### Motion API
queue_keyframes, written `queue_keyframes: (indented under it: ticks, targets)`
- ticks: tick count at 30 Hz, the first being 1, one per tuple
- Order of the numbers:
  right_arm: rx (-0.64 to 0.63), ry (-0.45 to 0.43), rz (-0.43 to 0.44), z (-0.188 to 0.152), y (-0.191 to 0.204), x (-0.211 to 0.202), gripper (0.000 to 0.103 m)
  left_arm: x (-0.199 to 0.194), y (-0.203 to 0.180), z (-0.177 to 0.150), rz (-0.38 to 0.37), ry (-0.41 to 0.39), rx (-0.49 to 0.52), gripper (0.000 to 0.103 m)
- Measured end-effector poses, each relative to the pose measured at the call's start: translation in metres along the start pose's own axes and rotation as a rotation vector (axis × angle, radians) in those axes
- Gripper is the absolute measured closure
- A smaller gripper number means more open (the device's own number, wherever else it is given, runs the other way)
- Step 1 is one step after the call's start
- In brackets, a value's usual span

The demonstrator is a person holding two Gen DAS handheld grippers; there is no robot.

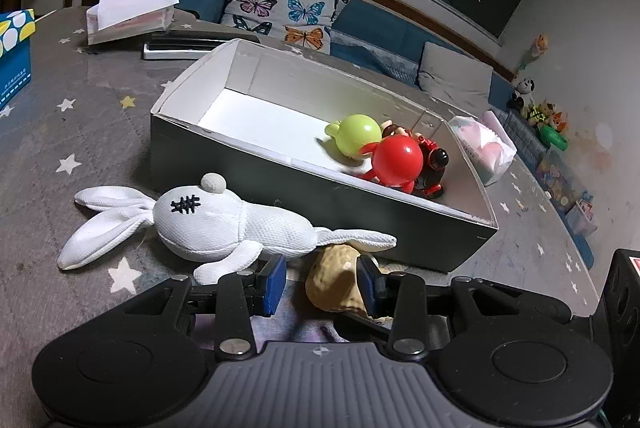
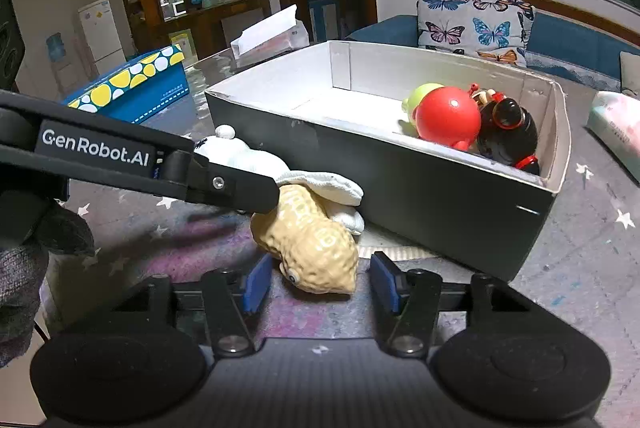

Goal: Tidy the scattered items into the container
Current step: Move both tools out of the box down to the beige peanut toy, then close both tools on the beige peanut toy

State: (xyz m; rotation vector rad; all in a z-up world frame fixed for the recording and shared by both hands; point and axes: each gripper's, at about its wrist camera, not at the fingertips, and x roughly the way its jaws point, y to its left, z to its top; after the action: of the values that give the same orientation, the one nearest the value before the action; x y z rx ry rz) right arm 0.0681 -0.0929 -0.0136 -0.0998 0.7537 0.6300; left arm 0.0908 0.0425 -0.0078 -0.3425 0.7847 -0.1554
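Left tool (image 1: 320, 284): low over the surface (image 1: 80, 132), pointing at the near wall of the box; fingers apart, the peanut toy between the blue pads (image 1: 272, 282). The right pad looks to be touching the toy; the left pad stands clear of it. Not clamped.
Left tool, seen from right wrist: a black arm marked "GenRobot.AI" reaches in from the left, its tip at the peanut's upper end; a gloved hand (image 2: 24, 268) shows at the left edge.
Right tool (image 2: 318, 282): also low, fingers wide apart, one on each side of the peanut's near end, neither pad visibly touching.
Peanut toy (image 2: 312, 240): tan, bumpy, lying on the surface just outside the box's dark near wall, partly under the rabbit's leg.
White rabbit (image 1: 216, 224): plush, lying flat on its side beside the box, ears spread left, one leg draped over the peanut.
Box (image 1: 280, 184): open, white inside; holds a green ball figure (image 1: 356, 134), a red ball figure (image 1: 396, 158) and a black-and-red figure (image 2: 508, 132), all crowded at its right end.
Hard to make out: the black-and-red figure sits mostly behind the red one; a small brown-headed figure behind them is barely visible. The peanut's far end is hidden by the left tool and rabbit.
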Motion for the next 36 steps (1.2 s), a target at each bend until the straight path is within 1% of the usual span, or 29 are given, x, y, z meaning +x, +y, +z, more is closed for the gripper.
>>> queue_keyframes:
  ticks: [3, 5, 7, 9, 22, 28, 29, 36]
  targets:
    - [-0.003, -0.001, 0.002, 0.0, 0.0008, 0.0008, 0.05, 0.0018, -0.0003, 0.0006, 0.002, 0.006, 0.002, 0.062]
    - [-0.001, -0.001, 0.01, 0.0005, 0.0014, 0.001, 0.055, 0.0032, 0.0004, 0.0015, 0.006, 0.01, 0.003, 0.062]
    - [-0.002, -0.001, 0.013, 0.0006, 0.0022, 0.0014, 0.056, 0.0045, 0.0002, 0.0016, 0.011, 0.011, 0.008, 0.062]
    - [0.003, -0.002, 0.019, 0.0007, 0.0021, 0.0014, 0.061, 0.0055, -0.0008, 0.0011, 0.015, 0.013, 0.015, 0.062]
    - [0.011, -0.007, 0.045, -0.0016, 0.0038, 0.0009, 0.061, 0.0097, -0.0046, -0.0001, 0.006, 0.029, 0.038, 0.062]
    - [0.011, -0.009, 0.046, -0.0033, 0.0056, 0.0004, 0.061, 0.0094, -0.0075, -0.0015, 0.002, 0.026, 0.053, 0.065]
    - [0.012, -0.01, 0.046, -0.0033, 0.0056, 0.0002, 0.061, 0.0089, -0.0078, -0.0017, 0.003, 0.025, 0.055, 0.067]
    - [0.016, -0.011, 0.046, -0.0048, 0.0057, -0.0005, 0.061, 0.0061, -0.007, -0.002, 0.001, 0.022, 0.049, 0.068]
